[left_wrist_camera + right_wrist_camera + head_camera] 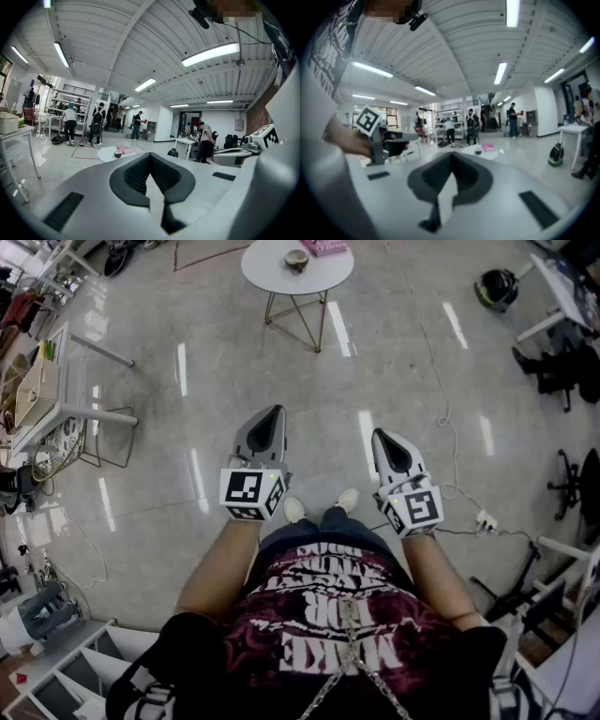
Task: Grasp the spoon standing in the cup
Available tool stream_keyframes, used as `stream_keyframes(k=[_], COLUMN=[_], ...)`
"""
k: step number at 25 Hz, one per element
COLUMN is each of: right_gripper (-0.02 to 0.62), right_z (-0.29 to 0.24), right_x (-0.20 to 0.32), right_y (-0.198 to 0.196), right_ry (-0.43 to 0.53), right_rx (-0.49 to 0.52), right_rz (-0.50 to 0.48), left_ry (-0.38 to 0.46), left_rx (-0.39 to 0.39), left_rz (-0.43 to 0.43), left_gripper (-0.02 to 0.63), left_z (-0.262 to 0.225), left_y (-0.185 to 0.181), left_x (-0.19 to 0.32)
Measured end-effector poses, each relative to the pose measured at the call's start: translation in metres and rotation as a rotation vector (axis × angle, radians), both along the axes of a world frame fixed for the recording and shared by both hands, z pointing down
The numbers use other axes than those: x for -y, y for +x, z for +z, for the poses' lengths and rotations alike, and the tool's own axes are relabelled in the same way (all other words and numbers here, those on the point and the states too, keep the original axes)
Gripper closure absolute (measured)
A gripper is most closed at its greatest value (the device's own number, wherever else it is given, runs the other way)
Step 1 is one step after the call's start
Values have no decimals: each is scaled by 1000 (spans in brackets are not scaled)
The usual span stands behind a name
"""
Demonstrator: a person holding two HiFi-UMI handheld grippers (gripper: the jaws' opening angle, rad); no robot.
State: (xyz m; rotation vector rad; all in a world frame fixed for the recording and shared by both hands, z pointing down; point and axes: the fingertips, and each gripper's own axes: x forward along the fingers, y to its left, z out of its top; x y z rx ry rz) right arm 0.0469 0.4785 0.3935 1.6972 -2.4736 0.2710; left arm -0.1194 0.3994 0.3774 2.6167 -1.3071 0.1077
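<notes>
The cup (297,259) stands on a small round white table (272,276) far ahead of me, beside a pink book (324,247). It is too small to make out a spoon in it. I hold both grippers at waist height over the floor, well short of the table. My left gripper (273,414) is shut with nothing in it, and so is my right gripper (382,438). Past the shut jaws, the left gripper view shows the cup (117,154) on the table (107,155), and the right gripper view shows the cup (478,151) too.
Glossy floor lies between me and the table. A cable and power strip (484,519) lie at my right, with office chairs (561,362) beyond. A desk (42,390) and shelves stand at the left. Several people (70,124) stand far back.
</notes>
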Motion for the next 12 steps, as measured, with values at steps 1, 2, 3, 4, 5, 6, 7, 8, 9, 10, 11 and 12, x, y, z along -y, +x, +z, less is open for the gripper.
stream_keyframes(k=[1,2,3,4,5,6,7,8,9,10,11,12], right_gripper=[563,562,563,562,563,563,562,562,562,563,561,561], right_z=[-2,-4,-6,-8,-11,-14,-18,-22,-26,-29,-31,-32], right_x=[1,1,1,0,-2,-4,-5,-5,-6,-6,-6,-6], right_y=[-4,-9,-12,-16,-20,-23,-26,-29,-32,-35,-38,-41], right_ry=[9,17,25,31,35,41,47,54,59,63,65,65], right_rx=[0,-1,-3,-7,-11,-14,-14,-11,-4,4,11,13], right_rz=[2,4,6,8,11,13,16,19,22,24,25,25], left_ry=[9,17,23,27,30,34,38,44,50,56,61,65], left_rx=[0,0,-2,-5,-6,-5,-1,3,7,10,10,9], left_rz=[4,8,12,16,21,25,30,33,35,35,34,32], left_gripper=[581,581,581,581,581,581,581,581,581,581,581,581], left_z=[-3,-5,-7,-9,-11,-13,-14,-16,-19,-21,-22,-24], left_y=[-4,-7,-10,-13,-17,-20,-24,-27,-30,-34,-38,-42], left_x=[-1,-2,-4,-7,-10,-14,-17,-18,-19,-20,-20,-21])
